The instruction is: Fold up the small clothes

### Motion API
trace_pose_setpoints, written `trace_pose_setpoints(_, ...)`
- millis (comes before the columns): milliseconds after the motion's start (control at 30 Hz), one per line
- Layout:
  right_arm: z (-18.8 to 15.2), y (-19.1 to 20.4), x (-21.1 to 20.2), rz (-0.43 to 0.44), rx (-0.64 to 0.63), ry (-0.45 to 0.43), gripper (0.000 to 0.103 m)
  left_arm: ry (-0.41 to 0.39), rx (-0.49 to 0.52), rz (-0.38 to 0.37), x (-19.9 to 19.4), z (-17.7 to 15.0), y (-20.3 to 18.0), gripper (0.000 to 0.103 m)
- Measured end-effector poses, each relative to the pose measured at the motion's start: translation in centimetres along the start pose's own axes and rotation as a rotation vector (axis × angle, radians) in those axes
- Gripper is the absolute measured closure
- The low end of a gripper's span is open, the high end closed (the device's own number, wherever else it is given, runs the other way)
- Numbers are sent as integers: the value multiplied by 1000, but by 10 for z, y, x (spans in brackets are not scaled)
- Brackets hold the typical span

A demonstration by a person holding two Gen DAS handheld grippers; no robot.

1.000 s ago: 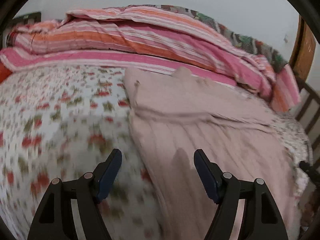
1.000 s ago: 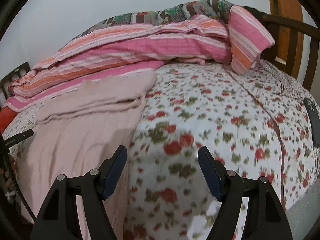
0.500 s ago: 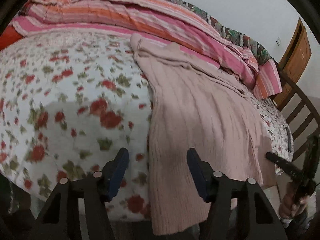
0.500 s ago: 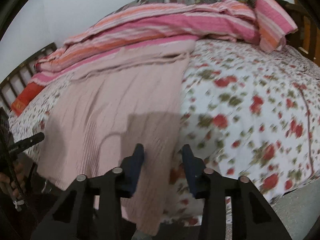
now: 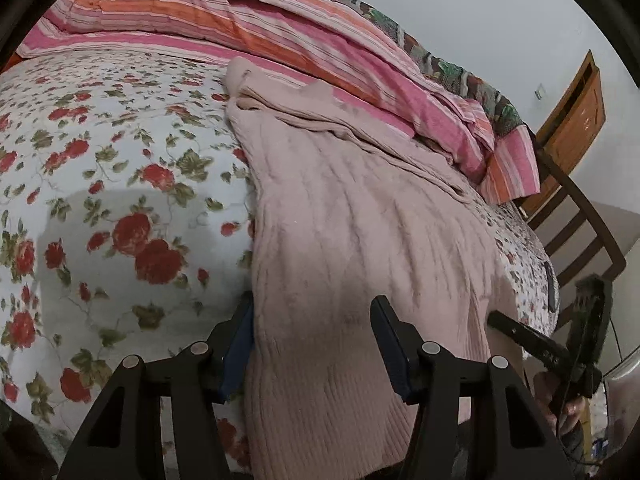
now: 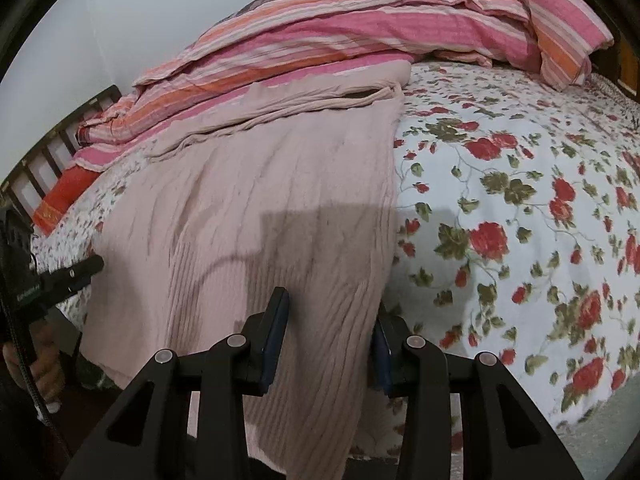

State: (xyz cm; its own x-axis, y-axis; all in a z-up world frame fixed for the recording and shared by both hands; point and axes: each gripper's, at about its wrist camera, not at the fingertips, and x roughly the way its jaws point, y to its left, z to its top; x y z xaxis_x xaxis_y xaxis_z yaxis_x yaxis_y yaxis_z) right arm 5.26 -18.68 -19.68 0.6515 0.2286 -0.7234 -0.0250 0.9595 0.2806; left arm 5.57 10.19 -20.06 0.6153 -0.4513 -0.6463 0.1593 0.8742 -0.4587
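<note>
A pale pink ribbed knit garment [image 5: 360, 216] lies spread lengthwise on the floral bedspread, its near hem hanging over the bed's front edge; it also shows in the right wrist view [image 6: 256, 200]. My left gripper [image 5: 316, 340] is open, its jaws straddling the garment's left edge near the hem. My right gripper [image 6: 332, 332] is open but narrowed, its jaws straddling the garment's right edge near the hem. The far end of the garment is bunched against the striped blanket.
A floral bedspread [image 5: 100, 184] covers the bed. A pink and orange striped blanket [image 5: 280, 28] is heaped along the far side. A wooden chair [image 5: 576, 216] stands to the right. The other hand-held gripper [image 6: 48, 280] shows at the left of the right wrist view.
Both grippers have dropped back toward the bed's front edge and moved onto the garment's two side edges near the hem. The right gripper's jaws have narrowed.
</note>
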Motion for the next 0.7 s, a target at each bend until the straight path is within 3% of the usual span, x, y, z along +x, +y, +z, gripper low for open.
trace_pose_setpoints(100, -4, -2, -1, 22, 3, 6, 63, 42, -26, -49, -1, -11, 1, 54)
trace_pose_setpoints(333, -23, -1, -13, 43, -13, 27, 63, 53, -13, -69, -9, -30, -3, 58)
trace_pose_setpoints(433, -26, 1, -15, 55, -18, 31, 64, 66, -26, -73, -8, -31, -3, 72)
trace_pose_setpoints(533, -29, 3, -17, 65, -32, 42, 74, 88, -55, -101, -6, -36, -2, 75)
trace_pose_setpoints(600, -30, 4, -17, 57, -42, 46, 79, 89, -44, -88, -6, -40, -2, 89)
trace_pose_setpoints(700, -32, 1, -17, 53, -35, 52, 95, 70, -46, -78, -9, -42, -1, 96)
